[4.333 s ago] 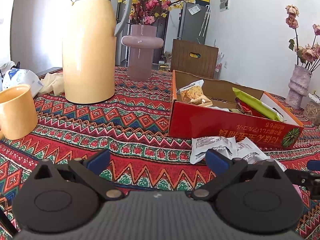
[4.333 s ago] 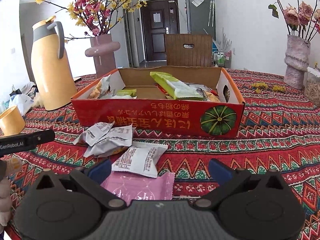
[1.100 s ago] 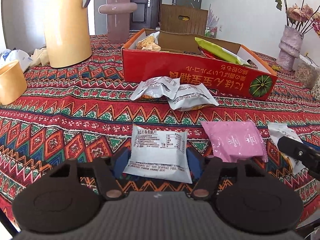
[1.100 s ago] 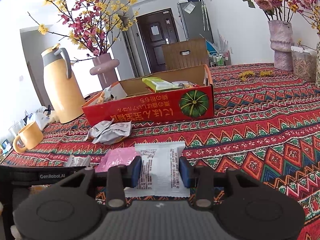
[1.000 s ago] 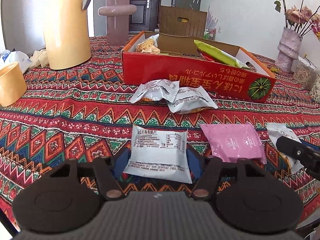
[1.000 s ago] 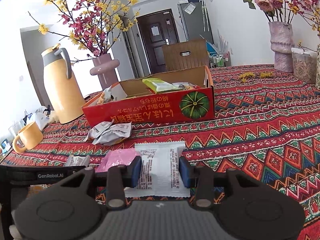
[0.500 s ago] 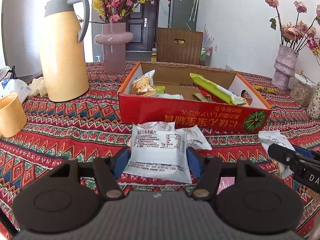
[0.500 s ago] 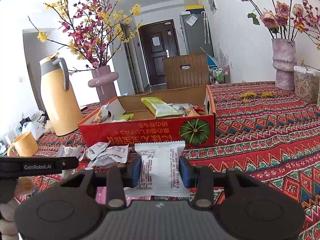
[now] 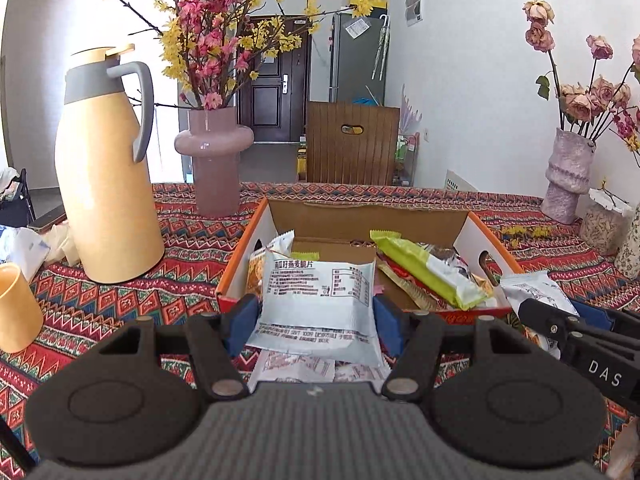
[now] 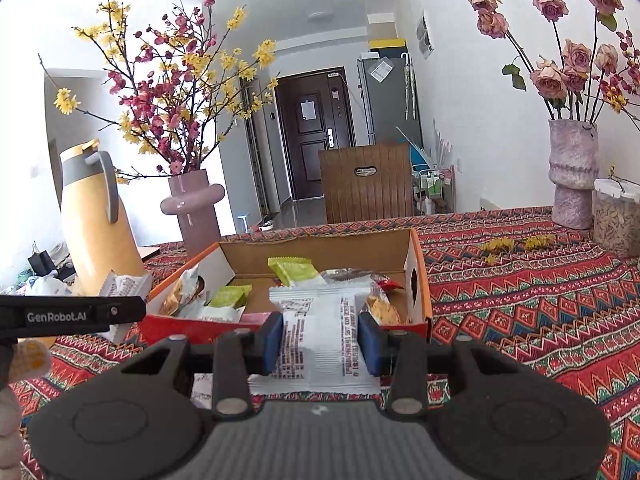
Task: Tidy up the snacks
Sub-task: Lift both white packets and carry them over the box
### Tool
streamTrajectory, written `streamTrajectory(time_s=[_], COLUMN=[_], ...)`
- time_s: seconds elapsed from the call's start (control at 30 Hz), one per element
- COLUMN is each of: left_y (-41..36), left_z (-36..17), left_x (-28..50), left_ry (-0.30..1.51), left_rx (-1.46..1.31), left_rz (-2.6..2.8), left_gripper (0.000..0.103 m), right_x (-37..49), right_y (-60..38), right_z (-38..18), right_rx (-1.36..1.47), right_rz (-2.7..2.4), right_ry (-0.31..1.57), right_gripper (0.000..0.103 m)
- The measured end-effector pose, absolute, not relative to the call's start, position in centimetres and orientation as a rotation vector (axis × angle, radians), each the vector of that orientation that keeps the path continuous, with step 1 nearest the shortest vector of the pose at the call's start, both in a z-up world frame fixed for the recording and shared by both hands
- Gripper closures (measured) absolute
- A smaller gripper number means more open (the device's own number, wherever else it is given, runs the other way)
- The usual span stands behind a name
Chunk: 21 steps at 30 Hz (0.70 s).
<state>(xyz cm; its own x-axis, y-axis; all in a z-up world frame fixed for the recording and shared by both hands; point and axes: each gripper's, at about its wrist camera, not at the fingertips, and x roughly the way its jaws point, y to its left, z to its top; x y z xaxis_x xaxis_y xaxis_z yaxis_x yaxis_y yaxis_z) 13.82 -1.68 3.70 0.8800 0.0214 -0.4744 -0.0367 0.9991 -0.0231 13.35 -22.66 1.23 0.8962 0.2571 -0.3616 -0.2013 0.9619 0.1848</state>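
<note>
My left gripper is shut on a wide white snack packet, held in the air just before the near wall of the red cardboard box. My right gripper is shut on a narrower white snack packet, raised at the near right end of the same box. Inside the box lie a green wrapper, a cracker bag and other snacks. More white packets lie on the cloth below my left gripper. The right gripper's arm shows at the right edge of the left wrist view.
A tall yellow thermos and a pink vase of blossoms stand back left, a yellow mug at the left edge. A textured vase of roses and a jar stand on the right. A wooden chair is behind the table.
Both grippers have risen from the tablecloth with their packets and come forward to the box's near wall. The pink packet on the cloth has dropped out of both views.
</note>
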Motion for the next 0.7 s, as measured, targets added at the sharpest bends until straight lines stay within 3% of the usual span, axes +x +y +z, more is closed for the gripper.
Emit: streamTrajectory(time_s=[0.7], left_y=[-1.0], left_z=[5.6], left_x=[21.0], left_ry=[0.404], left_rx=[-0.063], left_rz=[0.055], left_gripper=[0.039], right_x=[22.0], right_y=[-21.3], right_z=[3.5], right_rx=[0.111], right_rz=[0.204], right_ry=[0.324], right_gripper=[0.064])
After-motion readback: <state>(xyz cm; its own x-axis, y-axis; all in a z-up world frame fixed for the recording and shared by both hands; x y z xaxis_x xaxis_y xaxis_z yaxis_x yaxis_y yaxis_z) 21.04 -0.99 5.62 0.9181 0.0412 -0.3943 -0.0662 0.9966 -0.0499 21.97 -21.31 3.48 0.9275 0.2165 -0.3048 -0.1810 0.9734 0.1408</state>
